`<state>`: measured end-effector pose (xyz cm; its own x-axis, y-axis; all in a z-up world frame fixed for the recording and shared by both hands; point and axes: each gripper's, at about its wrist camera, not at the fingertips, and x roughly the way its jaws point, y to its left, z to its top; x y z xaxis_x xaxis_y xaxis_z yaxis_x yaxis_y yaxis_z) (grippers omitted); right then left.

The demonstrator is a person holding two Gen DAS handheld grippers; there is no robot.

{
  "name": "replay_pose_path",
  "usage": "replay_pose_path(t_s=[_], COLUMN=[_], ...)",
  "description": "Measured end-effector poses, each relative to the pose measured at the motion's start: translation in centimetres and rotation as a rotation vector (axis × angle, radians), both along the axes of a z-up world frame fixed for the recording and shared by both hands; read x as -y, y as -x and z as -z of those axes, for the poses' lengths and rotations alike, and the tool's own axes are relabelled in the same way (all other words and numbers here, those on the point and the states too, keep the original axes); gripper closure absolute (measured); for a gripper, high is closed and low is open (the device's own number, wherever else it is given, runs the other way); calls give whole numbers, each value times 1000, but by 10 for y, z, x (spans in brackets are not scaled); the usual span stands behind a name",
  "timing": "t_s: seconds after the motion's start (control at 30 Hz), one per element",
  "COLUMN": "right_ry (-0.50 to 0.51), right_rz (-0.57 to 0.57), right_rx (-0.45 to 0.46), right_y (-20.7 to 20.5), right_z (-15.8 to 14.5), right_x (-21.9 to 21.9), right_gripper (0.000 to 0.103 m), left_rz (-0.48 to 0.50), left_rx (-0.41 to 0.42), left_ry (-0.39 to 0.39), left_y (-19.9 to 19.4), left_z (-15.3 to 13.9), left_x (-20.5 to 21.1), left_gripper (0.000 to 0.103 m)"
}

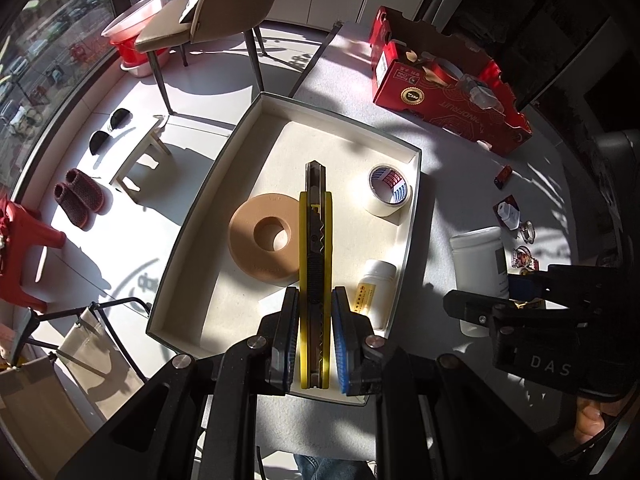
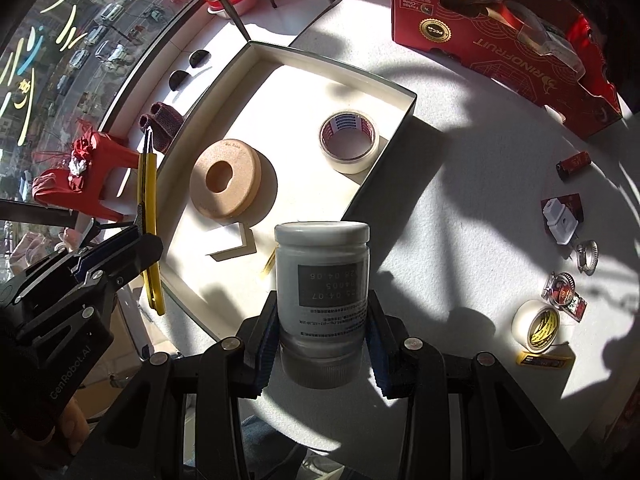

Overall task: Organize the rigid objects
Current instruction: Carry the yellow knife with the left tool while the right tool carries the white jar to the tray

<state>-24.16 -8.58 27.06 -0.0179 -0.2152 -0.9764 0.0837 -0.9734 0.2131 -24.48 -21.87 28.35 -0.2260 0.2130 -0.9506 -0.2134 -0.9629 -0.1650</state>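
Left gripper (image 1: 315, 340): closed on the yellow utility knife (image 1: 316, 264), held lengthwise over the tray (image 1: 192, 248) at frame centre, apparently for laying down.
Right gripper (image 2: 324, 336): clamped around the white jar (image 2: 322, 280), lower centre, beside the tray, likely next in.

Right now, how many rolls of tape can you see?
2. One white tape roll lies inside the tray, at its far right corner. A second tape roll with yellow print lies on the table, out to the right. More may be hidden in the red box.
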Motion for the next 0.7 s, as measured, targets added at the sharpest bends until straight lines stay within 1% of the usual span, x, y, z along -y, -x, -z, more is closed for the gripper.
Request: replay_pose_path(t_s=[0.33, 0.7], right_ry=[2, -8], right_rz=[-6, -13], right_rx=[-42, -41], right_y=[17, 22], right_z=[-15, -14], right_x=[7, 7], right_gripper=[62, 62], left_rz=[-12, -22], left_rx=[6, 14], left_ry=[5, 1], left_y=[5, 9], left_z=[-2, 1], left_x=[6, 9], left_gripper=[86, 86])
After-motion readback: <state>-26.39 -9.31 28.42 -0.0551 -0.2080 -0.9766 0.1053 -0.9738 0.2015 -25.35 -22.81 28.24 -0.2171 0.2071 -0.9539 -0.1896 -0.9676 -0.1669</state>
